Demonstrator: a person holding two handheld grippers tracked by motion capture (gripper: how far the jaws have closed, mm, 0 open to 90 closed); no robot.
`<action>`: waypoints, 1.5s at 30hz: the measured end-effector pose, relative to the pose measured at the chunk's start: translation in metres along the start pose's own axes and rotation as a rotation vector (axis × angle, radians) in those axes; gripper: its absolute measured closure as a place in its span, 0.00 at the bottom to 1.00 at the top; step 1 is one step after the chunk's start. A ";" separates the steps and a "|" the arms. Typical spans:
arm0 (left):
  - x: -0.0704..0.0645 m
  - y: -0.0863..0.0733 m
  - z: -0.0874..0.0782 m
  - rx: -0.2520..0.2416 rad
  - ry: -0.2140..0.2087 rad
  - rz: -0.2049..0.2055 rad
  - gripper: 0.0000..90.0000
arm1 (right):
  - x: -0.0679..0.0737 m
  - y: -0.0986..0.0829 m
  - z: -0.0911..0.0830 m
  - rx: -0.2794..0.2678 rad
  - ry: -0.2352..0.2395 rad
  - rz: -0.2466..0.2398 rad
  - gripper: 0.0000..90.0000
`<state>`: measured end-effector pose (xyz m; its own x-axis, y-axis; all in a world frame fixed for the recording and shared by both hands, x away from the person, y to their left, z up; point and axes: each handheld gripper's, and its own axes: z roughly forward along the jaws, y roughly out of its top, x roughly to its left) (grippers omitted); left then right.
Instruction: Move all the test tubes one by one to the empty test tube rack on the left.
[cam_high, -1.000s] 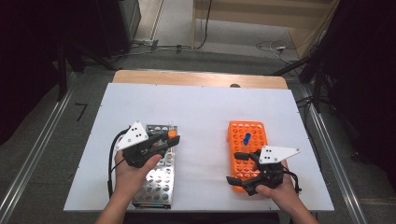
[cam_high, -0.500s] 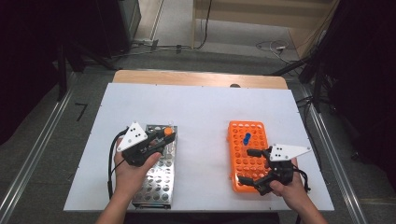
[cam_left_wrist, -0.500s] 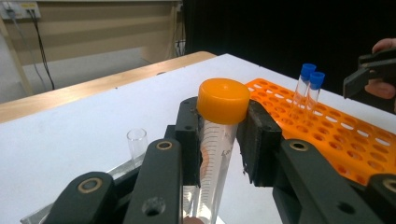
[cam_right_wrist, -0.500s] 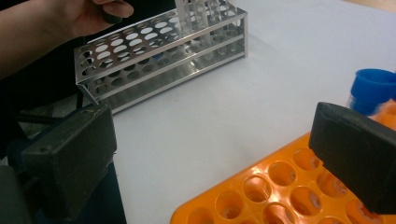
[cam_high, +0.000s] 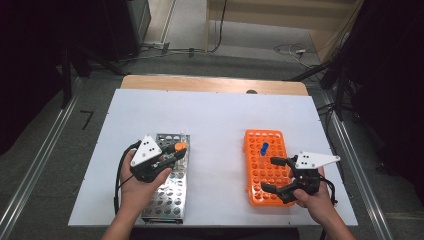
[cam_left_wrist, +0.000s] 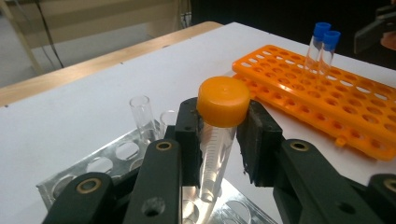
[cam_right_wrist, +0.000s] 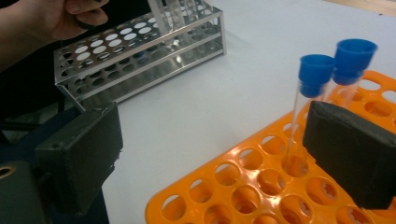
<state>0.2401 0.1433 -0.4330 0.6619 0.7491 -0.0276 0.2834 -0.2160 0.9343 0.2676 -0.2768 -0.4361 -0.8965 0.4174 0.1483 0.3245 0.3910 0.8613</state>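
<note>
**Left claw grips an orange-capped tube over the metal rack; right claw gapes at the orange rack**

In the left gripper view, the left claw (cam_left_wrist: 219, 135) is closed on a clear tube with an orange cap (cam_left_wrist: 222, 101), its two black jaws pressing the tube just under the cap. The tube stands upright at the centre of that frame, its tip low over the holes of the metal rack (cam_left_wrist: 112, 156). Two uncapped clear tubes (cam_left_wrist: 141, 112) stand in the rack just behind, left of centre.

In the high view, the left claw (cam_high: 175, 152) sits at lower left of the frame, above the upper end of the metal rack (cam_high: 167, 195).

The right claw (cam_right_wrist: 212, 154) is wide open and holds nothing; its jaws stand at the left and right edges of the right gripper view. Between them lies a corner of the orange rack (cam_right_wrist: 243, 186), with two blue-capped tubes (cam_right_wrist: 314, 74) standing in it at upper right, close to the right-hand jaw. In the high view, this claw (cam_high: 272, 175) is at lower right, over the near end of the orange rack (cam_high: 265, 167).

Both racks rest well apart on the white desk (cam_high: 215, 125).
</note>
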 end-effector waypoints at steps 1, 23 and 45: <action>0.000 -0.001 0.001 0.011 -0.001 0.004 0.78 | -0.001 0.000 0.000 0.002 -0.007 0.000 0.04; -0.002 0.003 -0.003 -0.019 -0.067 -0.009 0.45 | -0.023 -0.003 0.022 0.107 -0.207 0.114 0.59; -0.017 0.016 -0.001 -0.071 -0.135 -0.067 0.02 | -0.021 -0.005 0.035 0.171 -0.289 0.066 0.83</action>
<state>0.2326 0.1271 -0.4170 0.7322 0.6679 -0.1335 0.2830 -0.1201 0.9516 0.2950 -0.2591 -0.4608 -0.7571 0.6523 0.0360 0.4469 0.4769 0.7569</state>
